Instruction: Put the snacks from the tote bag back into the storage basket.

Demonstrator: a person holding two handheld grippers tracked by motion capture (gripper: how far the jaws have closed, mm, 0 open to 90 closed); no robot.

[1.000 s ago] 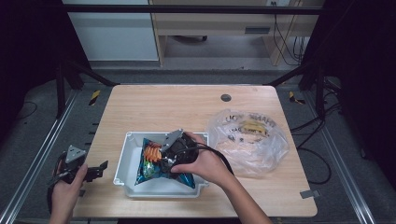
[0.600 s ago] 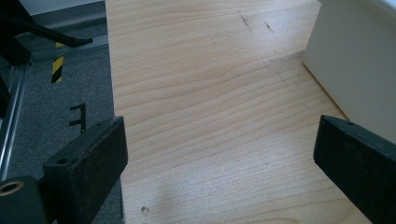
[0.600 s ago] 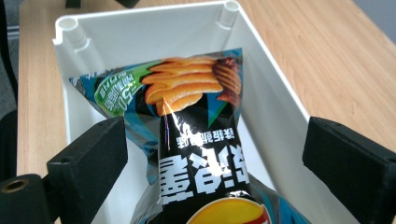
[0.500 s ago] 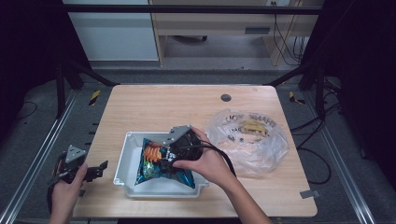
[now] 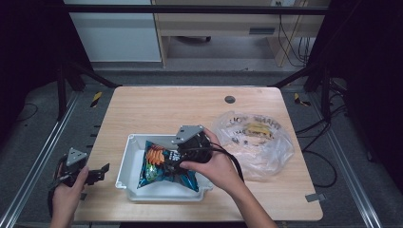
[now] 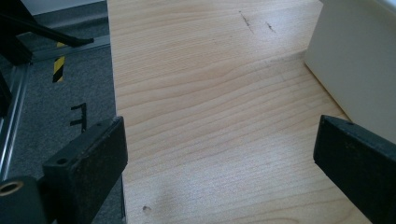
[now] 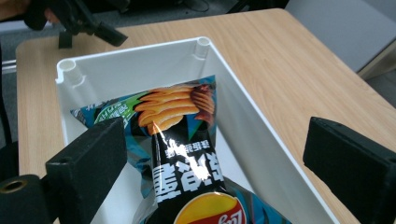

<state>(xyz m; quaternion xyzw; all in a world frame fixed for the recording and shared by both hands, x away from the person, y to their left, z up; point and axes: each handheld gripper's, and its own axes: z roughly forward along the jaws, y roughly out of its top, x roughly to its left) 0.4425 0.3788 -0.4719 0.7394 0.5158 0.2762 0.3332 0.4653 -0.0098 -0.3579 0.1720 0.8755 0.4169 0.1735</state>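
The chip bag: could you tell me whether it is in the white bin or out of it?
In. The chip bag lies inside the white bin, its walls rising around it; the right gripper hangs above with jaws wide apart, not gripping it.

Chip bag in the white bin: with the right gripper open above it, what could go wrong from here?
1. The right gripper is open with its jaws wide over the chip bag; closing hard could crush the chips or puncture the bag.
2. One jaw sits near the bin wall, so it might catch the wall.
3. The left gripper is open off to the side, not steadying the bin, which may slide.
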